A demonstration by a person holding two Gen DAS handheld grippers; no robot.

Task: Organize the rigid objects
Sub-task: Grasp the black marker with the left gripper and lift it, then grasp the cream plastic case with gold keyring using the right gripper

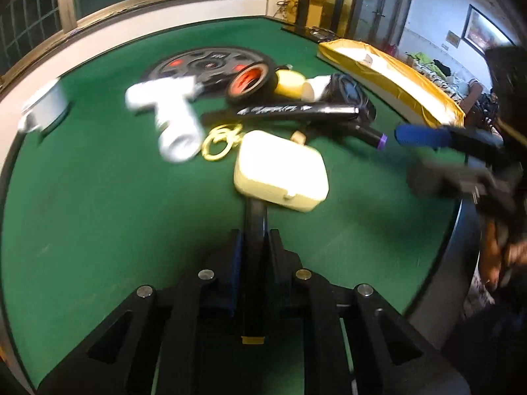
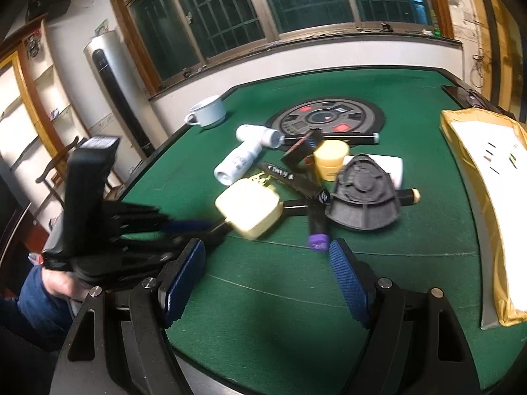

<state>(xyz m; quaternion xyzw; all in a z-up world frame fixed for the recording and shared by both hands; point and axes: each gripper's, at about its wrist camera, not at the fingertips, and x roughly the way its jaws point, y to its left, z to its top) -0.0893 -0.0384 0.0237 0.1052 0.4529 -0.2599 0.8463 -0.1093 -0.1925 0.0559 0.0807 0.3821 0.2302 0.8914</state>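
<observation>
Black rod (image 1: 255,214): sitting clamped between the narrow jaws of the left gripper (image 1: 255,234), lower centre, its tip ending at the cream case (image 1: 280,171) lying mid-frame on the green table (image 1: 98,214). Right gripper (image 2: 266,256): standing wide, gripping nothing; purple-capped marker (image 2: 318,230) lying just ahead.
</observation>
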